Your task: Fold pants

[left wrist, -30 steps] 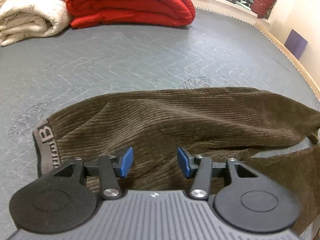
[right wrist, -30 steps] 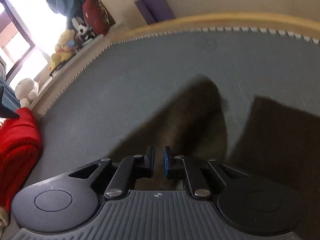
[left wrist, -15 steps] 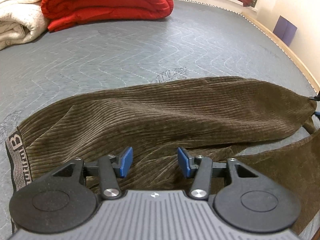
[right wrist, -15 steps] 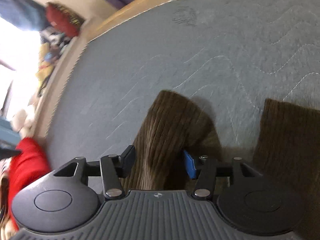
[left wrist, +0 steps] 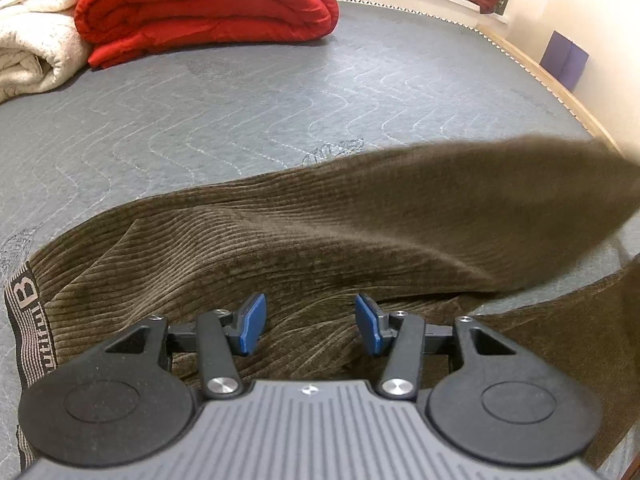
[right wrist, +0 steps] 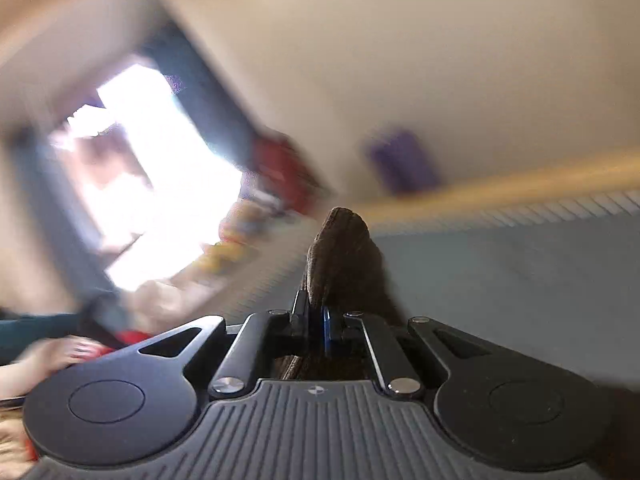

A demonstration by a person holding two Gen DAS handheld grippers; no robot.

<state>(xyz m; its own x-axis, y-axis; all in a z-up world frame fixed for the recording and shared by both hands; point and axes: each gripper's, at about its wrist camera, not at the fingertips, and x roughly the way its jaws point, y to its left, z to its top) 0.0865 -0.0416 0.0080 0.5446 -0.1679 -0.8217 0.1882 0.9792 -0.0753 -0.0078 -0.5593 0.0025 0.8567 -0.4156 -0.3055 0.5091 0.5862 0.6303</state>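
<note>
Right jaws clamping one pants (right wrist: 340,248) leg, left jaws apart

Your right tongs (right wrist: 316,316) are pinched tight on a fold of the brown corduroy pants (right wrist: 344,256) — the cloth stands up in a rounded hump just past the tips. Behind it you see the grey bed (right wrist: 520,280) with its wooden edge (right wrist: 500,184), a blurred bright window (right wrist: 160,168) and a purple patch (right wrist: 404,164) on the wall.
</note>
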